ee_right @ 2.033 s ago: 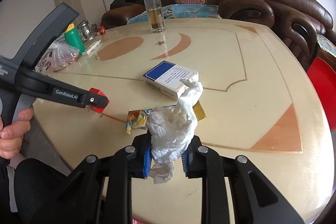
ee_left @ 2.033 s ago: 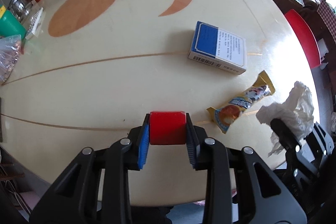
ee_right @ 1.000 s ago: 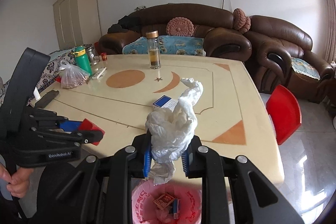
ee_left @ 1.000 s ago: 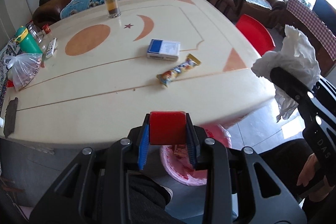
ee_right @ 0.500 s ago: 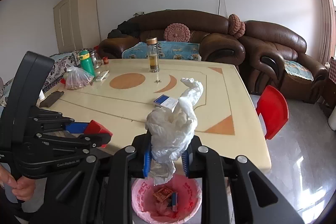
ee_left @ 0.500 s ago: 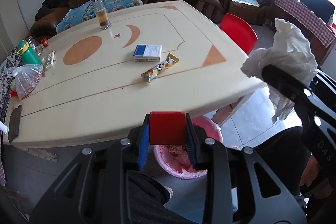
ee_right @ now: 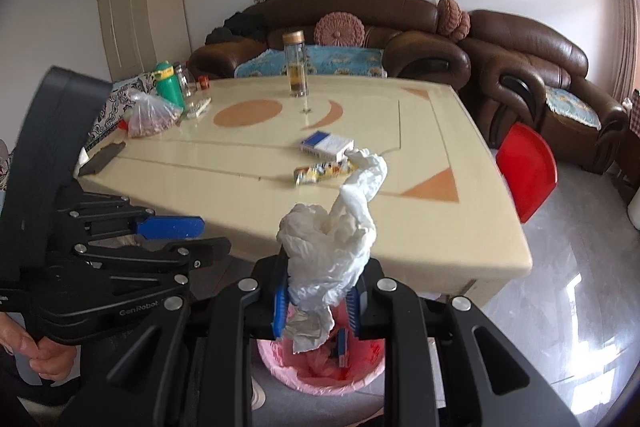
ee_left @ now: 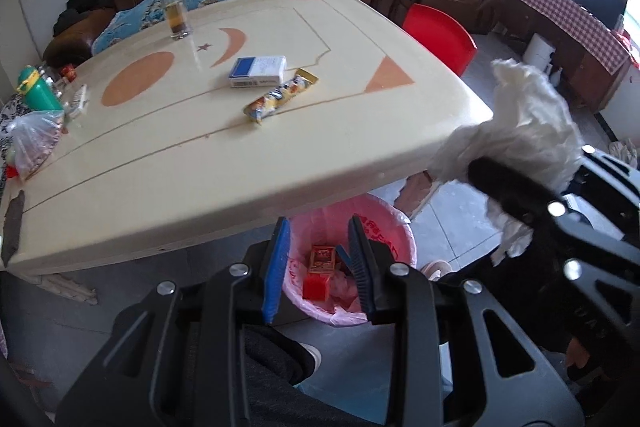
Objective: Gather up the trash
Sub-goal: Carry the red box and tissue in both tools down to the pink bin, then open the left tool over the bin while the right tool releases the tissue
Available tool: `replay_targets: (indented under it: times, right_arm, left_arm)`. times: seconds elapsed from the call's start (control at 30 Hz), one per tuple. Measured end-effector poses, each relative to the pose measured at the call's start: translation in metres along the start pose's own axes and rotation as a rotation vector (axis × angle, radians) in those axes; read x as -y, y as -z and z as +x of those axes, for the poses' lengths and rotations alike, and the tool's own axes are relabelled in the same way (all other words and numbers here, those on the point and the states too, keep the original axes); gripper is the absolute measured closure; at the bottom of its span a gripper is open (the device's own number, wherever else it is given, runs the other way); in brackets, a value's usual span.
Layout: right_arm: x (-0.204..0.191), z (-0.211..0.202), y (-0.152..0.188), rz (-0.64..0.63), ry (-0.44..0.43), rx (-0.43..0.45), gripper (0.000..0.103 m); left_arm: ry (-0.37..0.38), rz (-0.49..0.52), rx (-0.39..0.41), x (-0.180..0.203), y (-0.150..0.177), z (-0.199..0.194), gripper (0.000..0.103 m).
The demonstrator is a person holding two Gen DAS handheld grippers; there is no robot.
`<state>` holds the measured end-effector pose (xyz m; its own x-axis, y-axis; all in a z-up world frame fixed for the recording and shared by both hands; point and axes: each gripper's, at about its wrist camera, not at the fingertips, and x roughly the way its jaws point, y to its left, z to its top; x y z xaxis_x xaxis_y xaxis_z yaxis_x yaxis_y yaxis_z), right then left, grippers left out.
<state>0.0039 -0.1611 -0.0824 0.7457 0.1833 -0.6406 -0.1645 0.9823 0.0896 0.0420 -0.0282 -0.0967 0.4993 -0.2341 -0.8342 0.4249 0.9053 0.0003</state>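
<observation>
Over the bin: we hold both grippers just off the near edge of the cream table (ee_left: 280, 155), above a pink-lined trash bin (ee_left: 394, 227) standing on the floor.
Left gripper (ee_left: 318, 267): our blue-padded jaws stand spread with nothing between them; through the gap we look straight down into the bin.
Red box (ee_left: 316, 286): it lies inside the bin, beside a printed red carton (ee_left: 322, 259) and crumpled pink liner.
Right gripper (ee_right: 318, 301): our jaws are pinching a crumpled white tissue (ee_right: 332, 239), which bulges above the pads, with a tail hanging below them toward the bin's mouth.
Tissue seen from the left: the wad (ee_left: 520, 131) sits to the right of the bin, past the table's corner.
Left on the table: a snack wrapper (ee_left: 280, 97) lies just beside a blue-and-white box (ee_left: 258, 71); a glass jar (ee_left: 172, 7) stands farther back, near the moon inlay.
Far left of the table: a green bottle (ee_left: 38, 89) and a clear bag (ee_left: 34, 143) of something reddish.
Beyond the table: a red chair (ee_left: 440, 37) and brown sofas (ee_right: 400, 27).
</observation>
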Motion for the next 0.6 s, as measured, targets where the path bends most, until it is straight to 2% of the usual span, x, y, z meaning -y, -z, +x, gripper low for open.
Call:
replay_targets:
  times: [0.03, 0.07, 0.17, 0.3, 0.43, 0.53, 0.57, 0.6]
  right_arm:
    - [0.0, 0.008, 0.005, -0.006, 0.005, -0.018, 0.08]
    - [0.0, 0.016, 0.011, -0.009, 0.005, -0.04, 0.08]
    - [0.0, 0.058, 0.034, -0.008, -0.022, -0.141, 0.08]
    - [0.005, 0.14, 0.076, 0.036, -0.071, -0.346, 0.08]
    - [0.013, 0.203, 0.115, 0.022, -0.049, -0.478, 0.08]
    - [0.018, 0.233, 0.141, 0.036, -0.084, -0.564, 0.079]
    - [0.02, 0.236, 0.146, 0.048, -0.095, -0.572, 0.073]
    - [0.021, 0.24, 0.149, 0.047, -0.082, -0.582, 0.059]
  left_arm:
    - [0.005, 0.0, -0.012, -0.001, 0.002, 0.008, 0.082]
    - [0.008, -0.01, -0.026, -0.002, 0.003, 0.015, 0.084]
    - [0.027, -0.033, -0.095, -0.008, 0.013, 0.05, 0.085]
    - [0.024, -0.067, -0.22, -0.017, 0.034, 0.109, 0.085]
    - [0.051, -0.123, -0.312, -0.027, 0.054, 0.164, 0.085]
    - [0.035, -0.114, -0.393, -0.027, 0.069, 0.197, 0.085]
    - [0.027, -0.111, -0.409, -0.027, 0.072, 0.203, 0.085]
    - [0.03, -0.113, -0.412, -0.026, 0.074, 0.204, 0.084]
